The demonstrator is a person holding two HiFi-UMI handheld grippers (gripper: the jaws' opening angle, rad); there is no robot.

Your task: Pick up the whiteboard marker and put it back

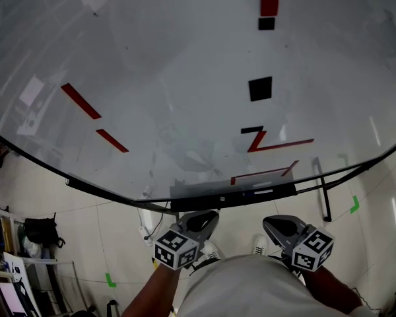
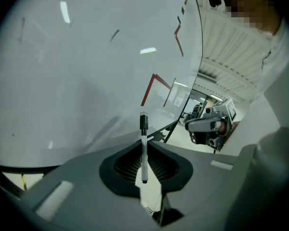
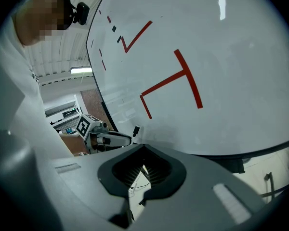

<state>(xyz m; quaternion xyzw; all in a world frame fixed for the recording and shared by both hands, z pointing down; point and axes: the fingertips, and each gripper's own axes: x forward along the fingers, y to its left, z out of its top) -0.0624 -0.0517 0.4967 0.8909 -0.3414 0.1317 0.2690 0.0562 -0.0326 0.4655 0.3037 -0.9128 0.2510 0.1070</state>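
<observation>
A thin whiteboard marker (image 2: 144,153) with a white barrel and a black cap stands upright between the jaws of my left gripper (image 2: 144,147), which is shut on it, cap end toward the whiteboard (image 2: 86,66). Its black tip (image 3: 136,130) also pokes out of the left gripper in the right gripper view. In the head view both grippers hang just below the board's dark tray (image 1: 204,202), the left gripper (image 1: 204,222) beside the right gripper (image 1: 280,226). The right gripper (image 3: 143,163) is shut, holding nothing. The marker is hidden in the head view.
The whiteboard (image 1: 185,78) carries red lines and black magnets (image 1: 260,88). A black stand leg (image 1: 323,193) drops to the floor at right. Green tape marks (image 1: 354,205) lie on the tiles, a black bag (image 1: 41,231) sits at far left, and my shoes (image 1: 259,244) are below.
</observation>
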